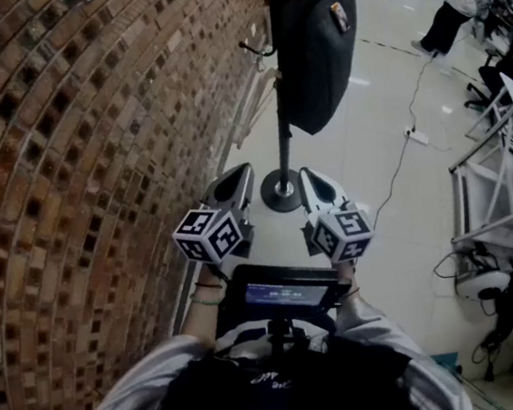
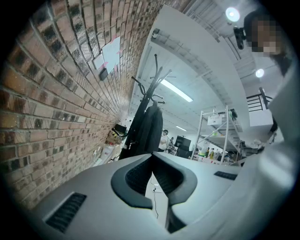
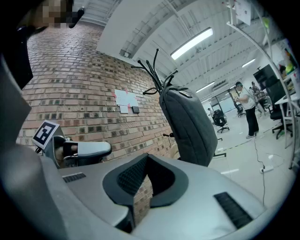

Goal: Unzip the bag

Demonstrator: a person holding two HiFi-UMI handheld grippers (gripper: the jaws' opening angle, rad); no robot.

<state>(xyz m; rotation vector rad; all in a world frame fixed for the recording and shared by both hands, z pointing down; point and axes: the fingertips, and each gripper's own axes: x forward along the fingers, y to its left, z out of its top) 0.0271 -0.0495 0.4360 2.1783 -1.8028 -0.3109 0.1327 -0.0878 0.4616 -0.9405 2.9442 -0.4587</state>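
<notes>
A dark grey bag hangs upright from a black coat stand beside the brick wall. It also shows in the right gripper view, where the bag hangs ahead and to the right, and far off in the left gripper view as the bag. Both grippers are held low in front of the person, well short of the bag and apart from it. My left gripper is shut with nothing between its jaws. My right gripper is also shut and empty. No zipper can be made out.
A brick wall runs along the left. The stand's round base sits on the pale floor. A cable and power strip lie to the right, with metal racks beyond. A person stands far off.
</notes>
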